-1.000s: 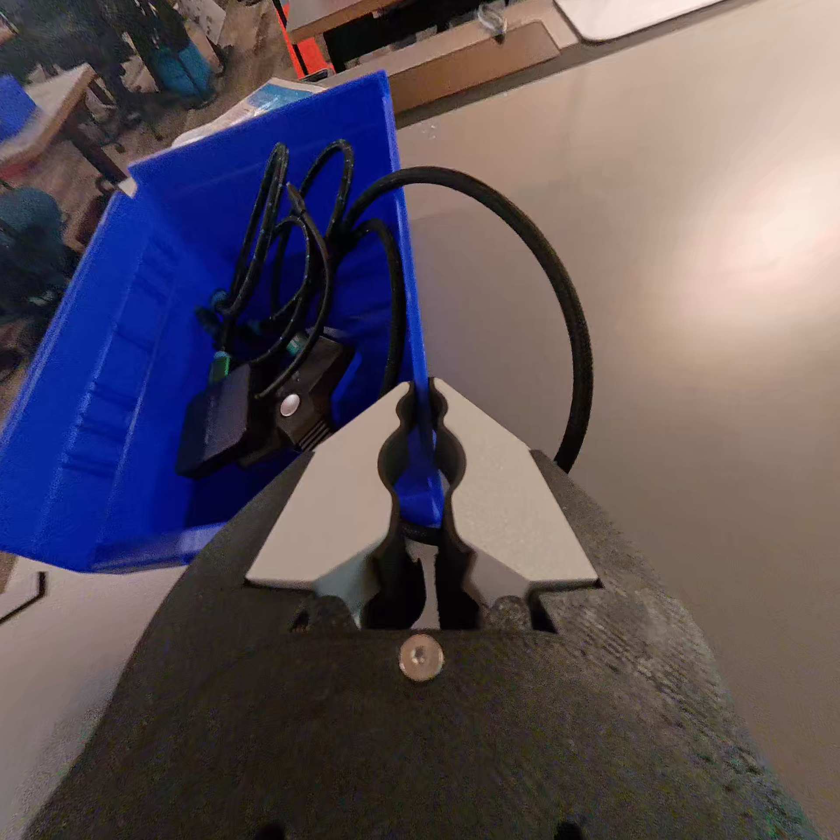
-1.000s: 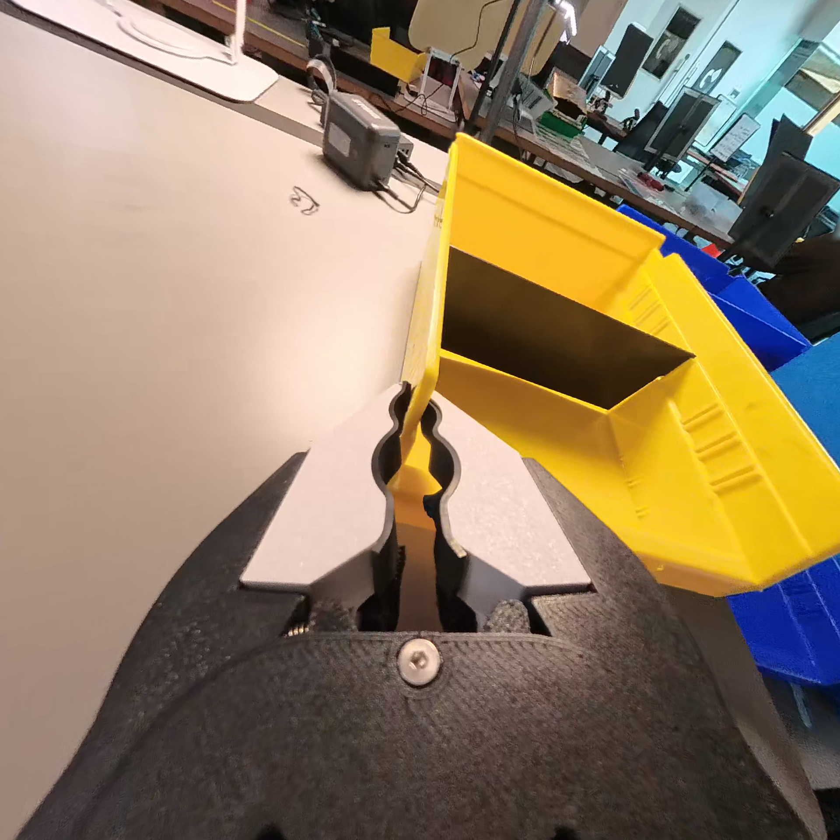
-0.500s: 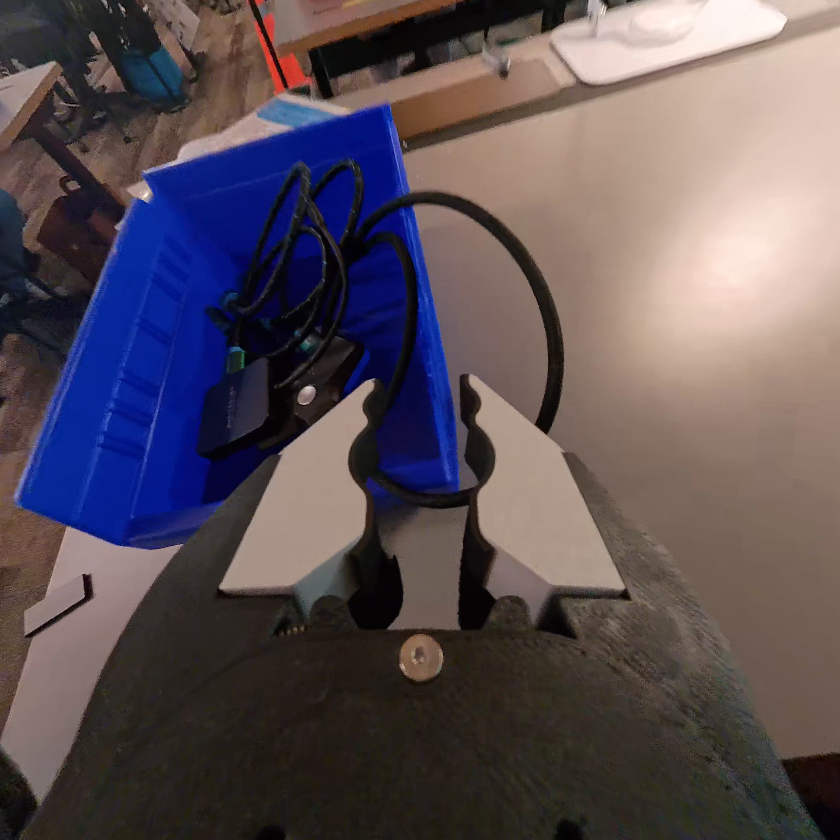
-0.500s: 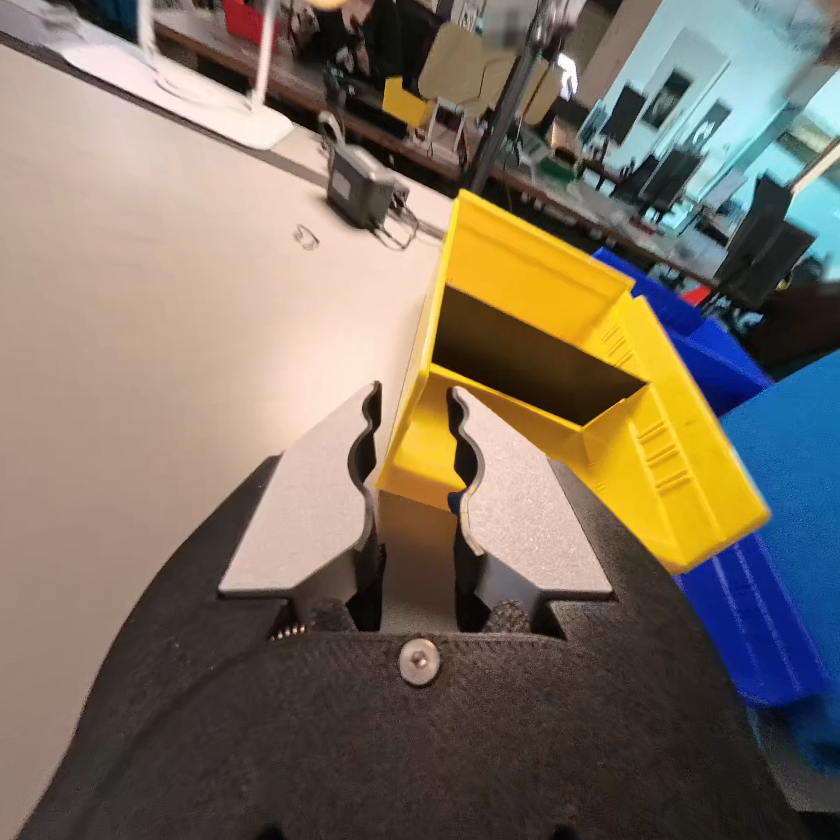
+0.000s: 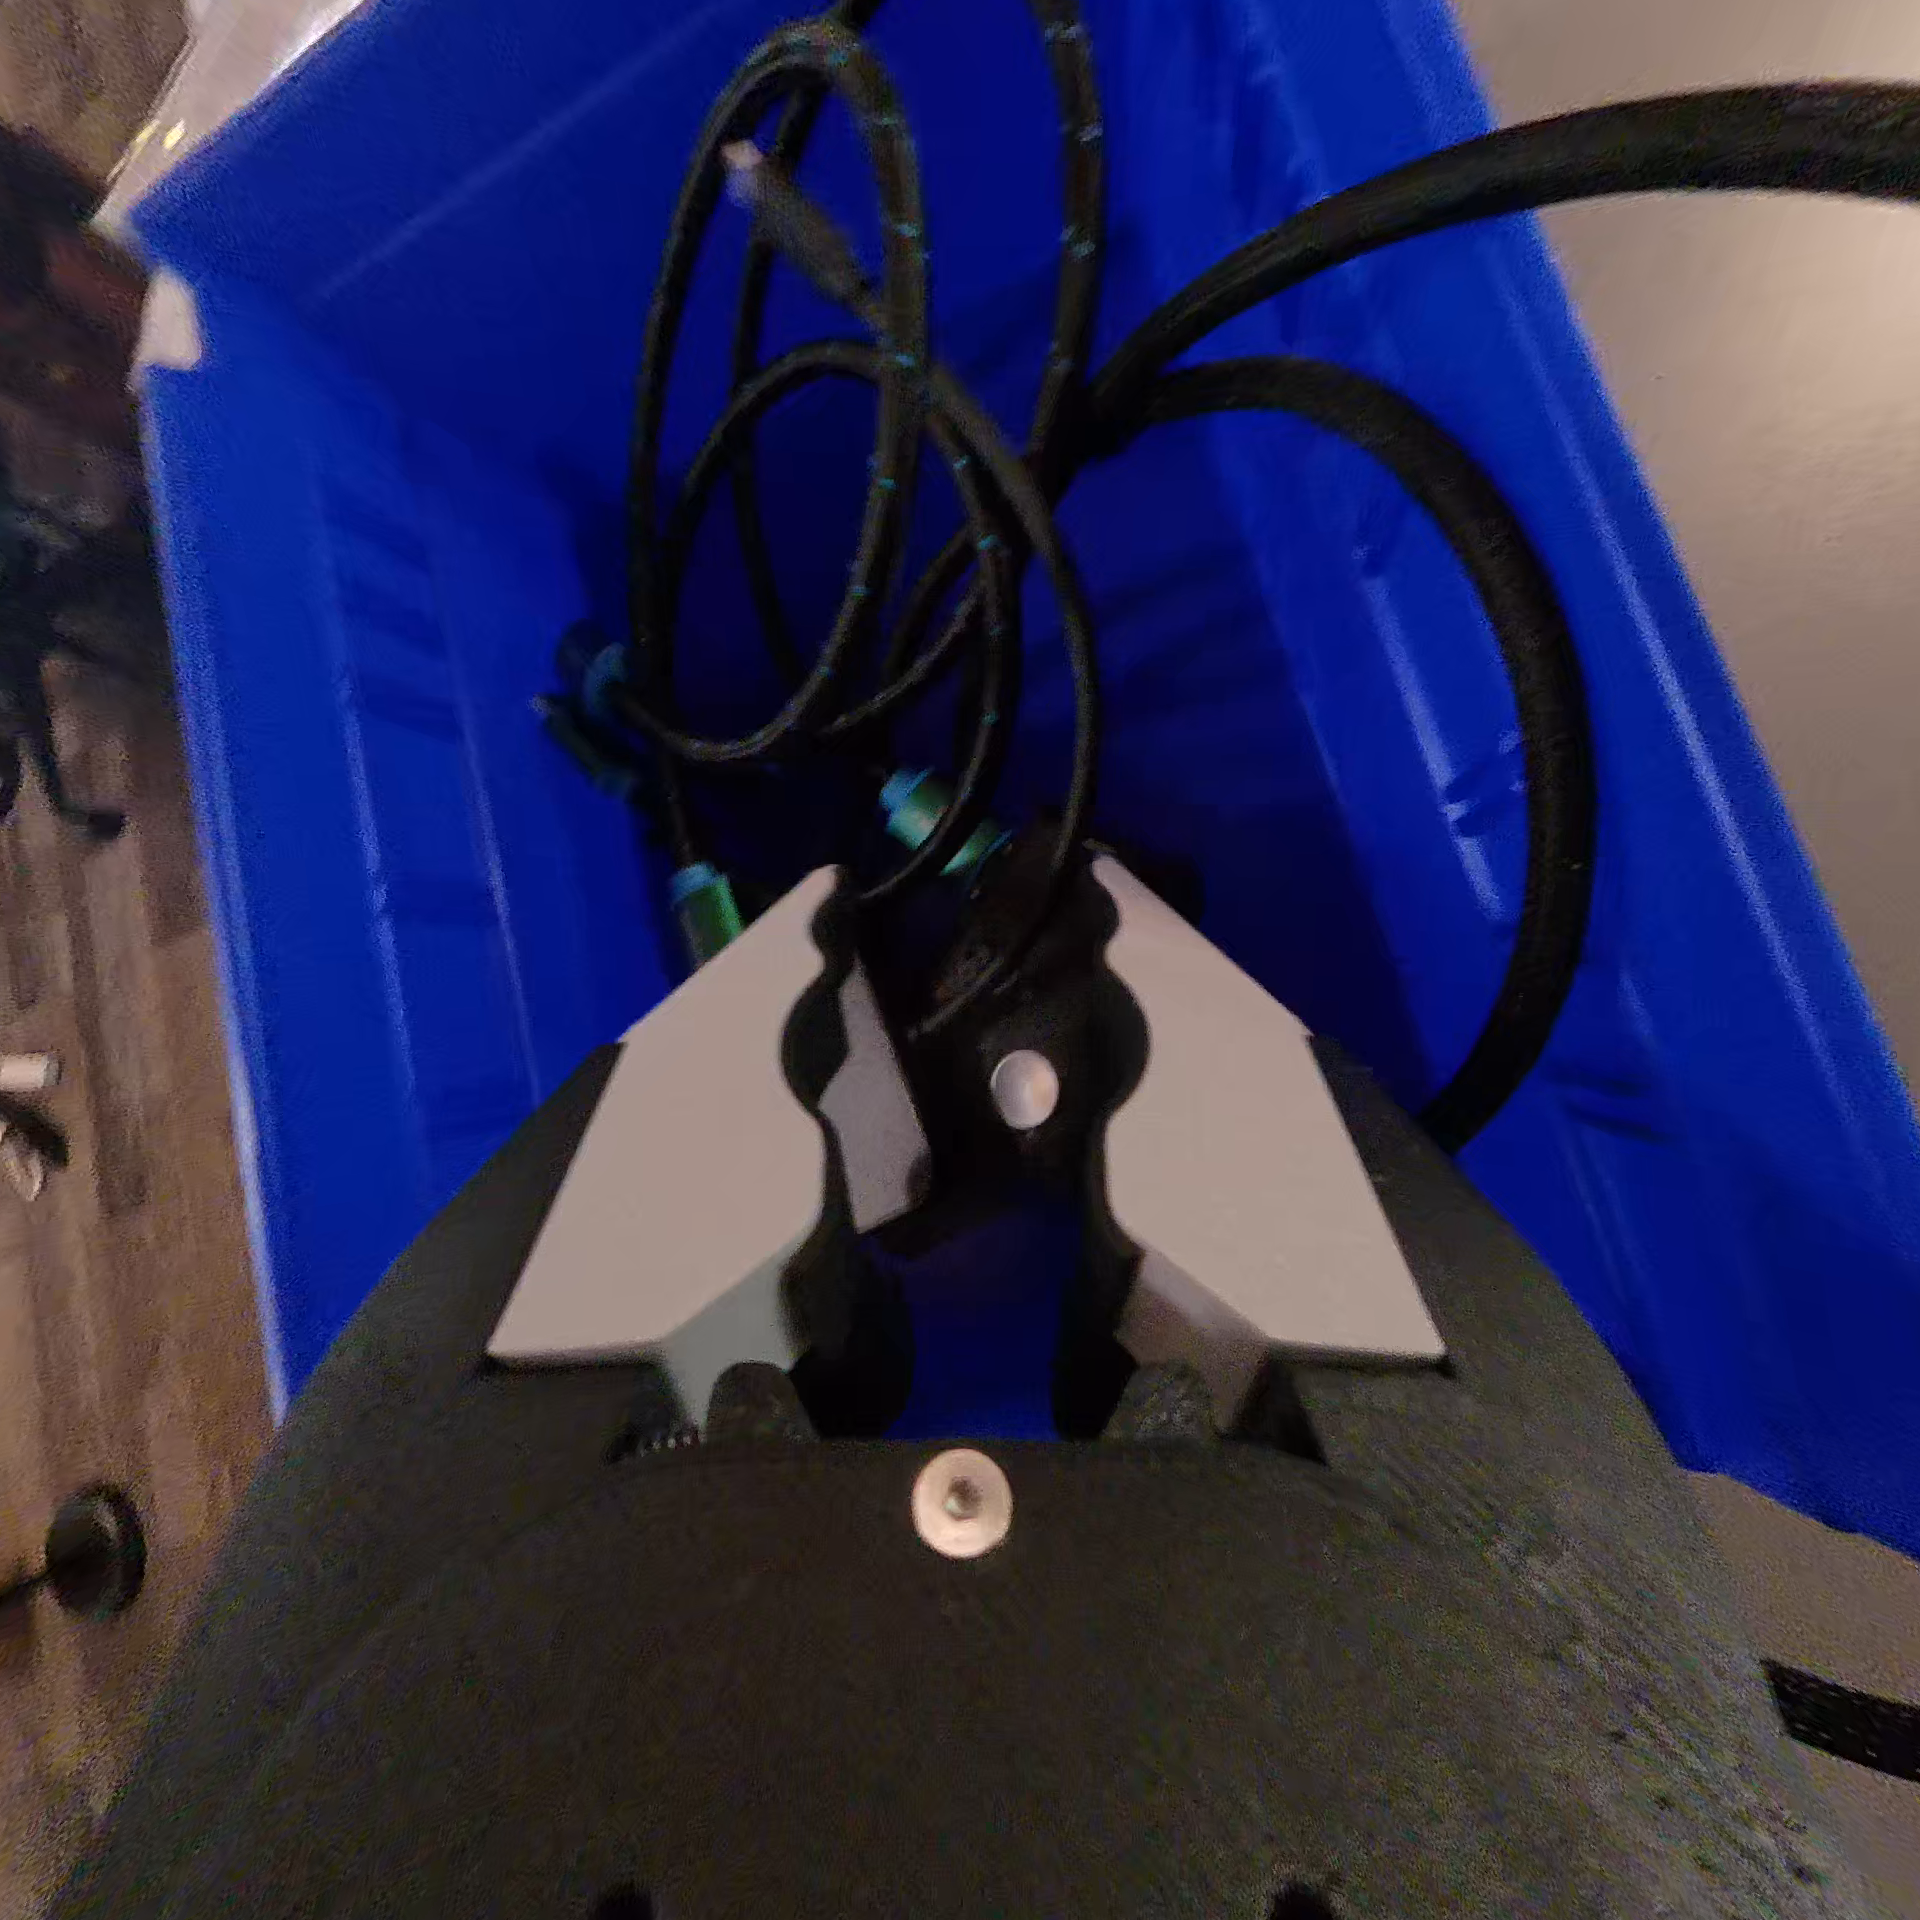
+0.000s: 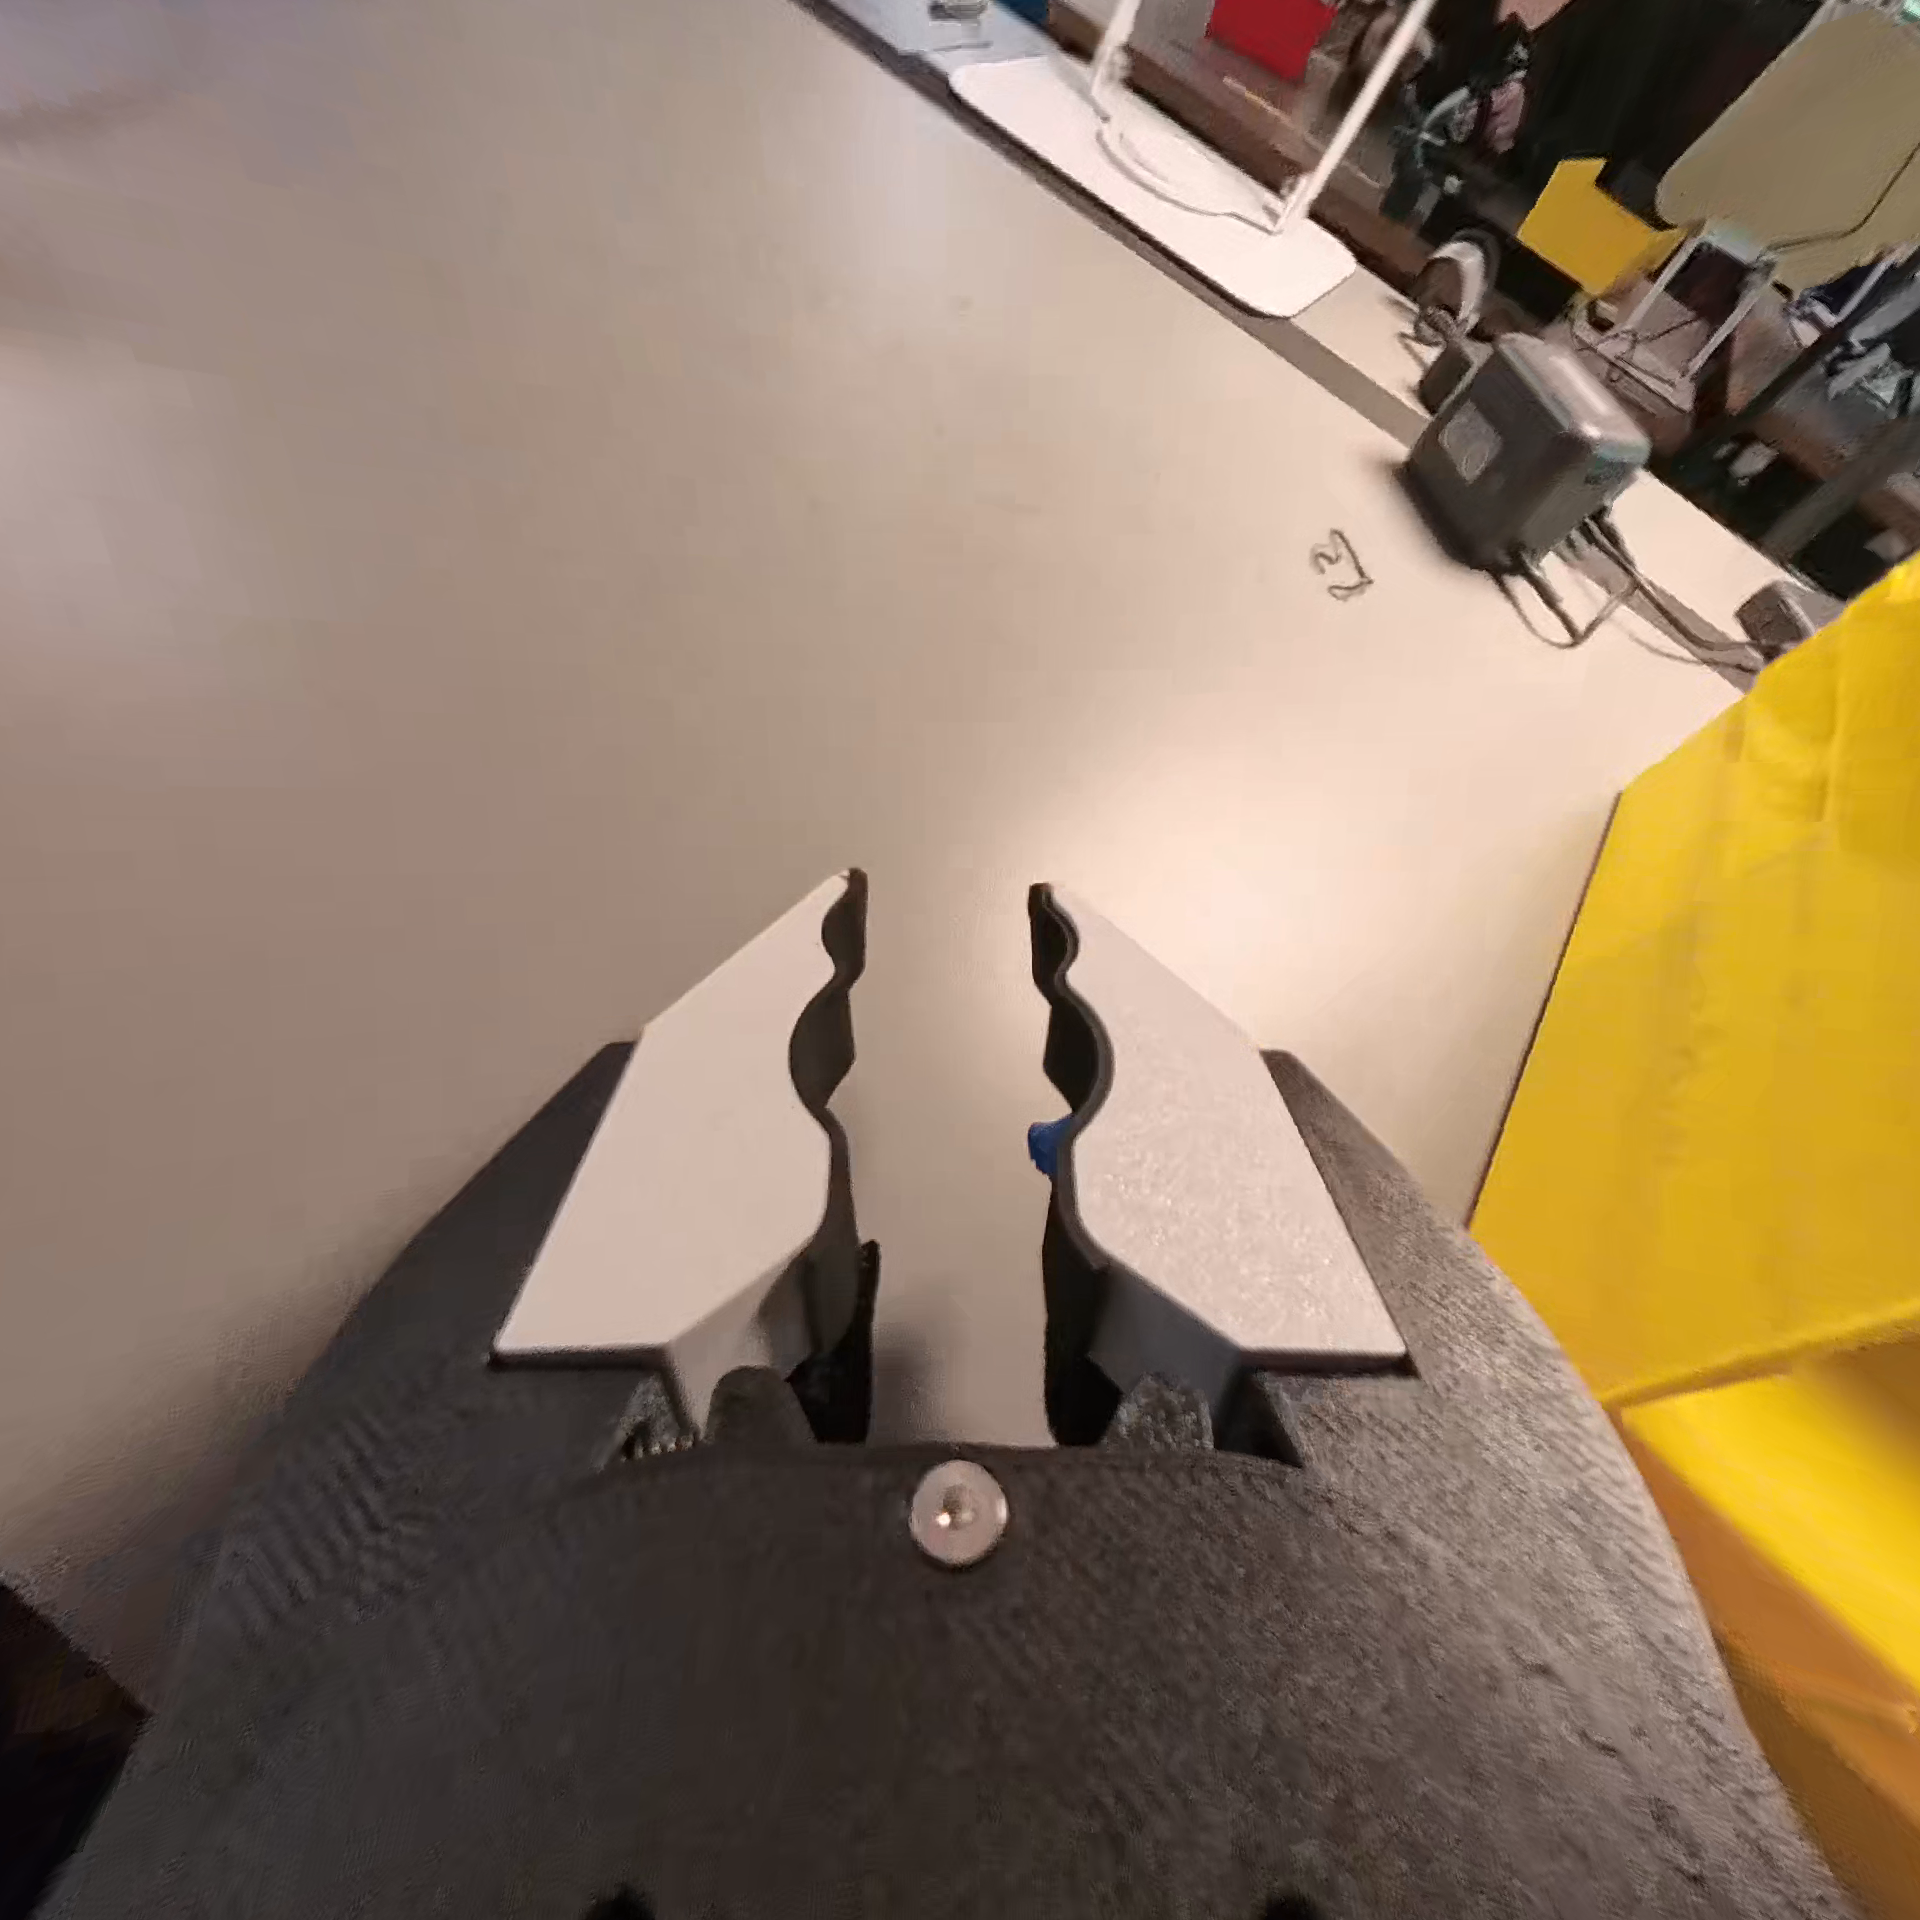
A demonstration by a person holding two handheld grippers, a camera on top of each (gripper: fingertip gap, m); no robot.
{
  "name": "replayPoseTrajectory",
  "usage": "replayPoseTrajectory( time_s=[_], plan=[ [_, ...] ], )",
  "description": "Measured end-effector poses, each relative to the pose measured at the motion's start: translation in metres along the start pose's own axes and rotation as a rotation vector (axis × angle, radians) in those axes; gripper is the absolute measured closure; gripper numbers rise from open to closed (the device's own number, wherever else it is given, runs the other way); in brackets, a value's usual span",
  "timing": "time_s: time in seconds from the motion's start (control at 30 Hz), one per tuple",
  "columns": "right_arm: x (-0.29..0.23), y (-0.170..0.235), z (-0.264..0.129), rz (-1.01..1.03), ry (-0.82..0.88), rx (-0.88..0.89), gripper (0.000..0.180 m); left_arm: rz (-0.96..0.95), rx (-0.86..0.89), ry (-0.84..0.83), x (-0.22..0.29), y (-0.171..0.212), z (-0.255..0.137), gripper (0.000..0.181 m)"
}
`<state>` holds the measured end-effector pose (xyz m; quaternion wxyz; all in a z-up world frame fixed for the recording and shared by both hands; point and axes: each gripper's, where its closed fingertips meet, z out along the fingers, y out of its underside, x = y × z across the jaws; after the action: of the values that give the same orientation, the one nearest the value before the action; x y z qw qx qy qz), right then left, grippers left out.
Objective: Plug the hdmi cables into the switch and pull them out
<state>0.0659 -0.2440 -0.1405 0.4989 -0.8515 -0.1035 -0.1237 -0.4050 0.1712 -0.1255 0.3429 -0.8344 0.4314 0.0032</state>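
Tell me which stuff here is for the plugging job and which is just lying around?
For the job:
switch
cables
left gripper
right gripper

Just lying around:
blue bin (holds the switch and cables)
yellow bin
grey box
table

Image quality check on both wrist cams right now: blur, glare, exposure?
Left wrist view: dim, soft motion blur over the blue bin, the cables and the switch between the left gripper fingers. Right wrist view: brighter, glare patch on the table, yellow bin smeared at the frame edge.
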Motion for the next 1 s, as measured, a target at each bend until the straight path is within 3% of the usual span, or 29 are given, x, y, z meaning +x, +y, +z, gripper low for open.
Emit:
replayPoseTrajectory(
  time_s=[0.03, 0.1, 0.23, 0.4, 0.57, 0.67, 0.8, 0.9, 1.0],
  plan=[
    [-0.004, 0.002, 0.002, -0.028, -0.005, -0.017, 0.147, 0.023, 0.009, 0.034, 0.005, -0.003, 0.003, 0.153],
    [-0.008, 0.005, 0.004, -0.078, 0.003, -0.038, 0.147, 0.037, 0.006, 0.025, 0.003, -0.005, 0.002, 0.174],
    [-0.012, 0.005, 0.003, -0.098, -0.008, -0.036, 0.147, -0.008, 0.106, -0.117, -0.025, -0.025, -0.030, 0.176],
    [-0.011, 0.003, 0.003, -0.064, -0.035, -0.028, 0.147, -0.028, 0.332, -0.307, -0.064, -0.075, -0.111, 0.177],
    [-0.017, -0.007, 0.002, -0.044, -0.063, 0.019, 0.147, 0.056, 0.664, -0.255, -0.029, -0.148, -0.213, 0.176],
    [-0.031, -0.026, 0.000, -0.021, -0.126, 0.106, 0.146, 0.117, 0.845, -0.121, 0.026, -0.185, -0.270, 0.177],
    [-0.055, -0.077, -0.013, -0.051, -0.199, 0.338, 0.140, 0.179, 1.025, 0.216, 0.128, -0.212, -0.316, 0.177],
    [-0.073, -0.119, -0.028, -0.131, -0.205, 0.508, 0.133, 0.168, 1.064, 0.569, 0.213, -0.215, -0.318, 0.177],
    [-0.093, -0.152, -0.044, -0.249, -0.154, 0.646, 0.122, 0.120, 1.012, 0.894, 0.292, -0.210, -0.295, 0.177]
  ],
)
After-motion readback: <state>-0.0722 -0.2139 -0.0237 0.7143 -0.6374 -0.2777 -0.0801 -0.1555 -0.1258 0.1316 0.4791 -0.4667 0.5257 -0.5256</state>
